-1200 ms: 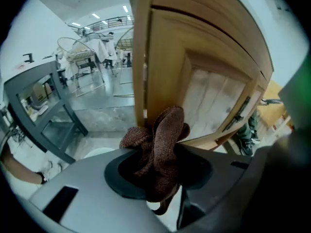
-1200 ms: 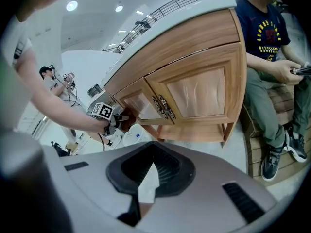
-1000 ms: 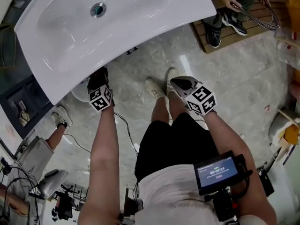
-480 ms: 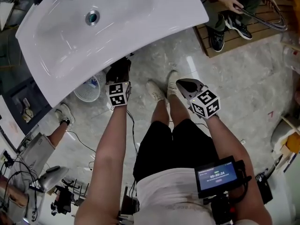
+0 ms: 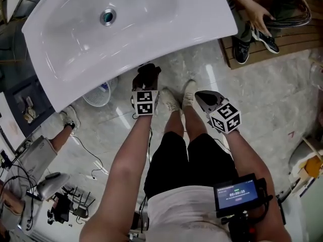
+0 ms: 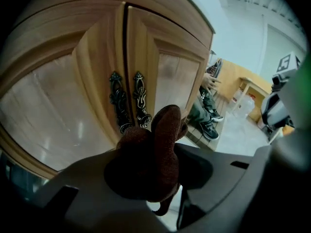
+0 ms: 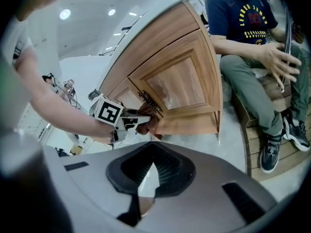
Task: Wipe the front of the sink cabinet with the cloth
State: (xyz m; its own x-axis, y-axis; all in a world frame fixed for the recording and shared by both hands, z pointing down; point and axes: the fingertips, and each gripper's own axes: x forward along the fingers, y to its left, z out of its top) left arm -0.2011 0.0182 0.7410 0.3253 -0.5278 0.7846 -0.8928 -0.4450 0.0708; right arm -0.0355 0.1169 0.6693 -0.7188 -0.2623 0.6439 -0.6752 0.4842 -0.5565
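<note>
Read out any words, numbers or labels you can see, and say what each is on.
Screen at the person's waist: a row of digits, too small to read surely.
Seated person's dark T-shirt: rows of yellow print, too blurred to read.
Marker cubes: square patterns only, no words.
No other text can be made out.

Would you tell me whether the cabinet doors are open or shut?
Shut: the doors meet flush at a thin seam, handles side by side.

The white sink (image 5: 126,29) overhangs my left hand-held gripper (image 5: 146,74), capping the room above it. Two ornate handles (image 6: 139,98) jut from the cabinet doors (image 6: 175,81) just ahead. To the right, a seated person's legs (image 7: 248,81) stand near the cabinet's corner, with open floor (image 7: 228,130) between.
</note>
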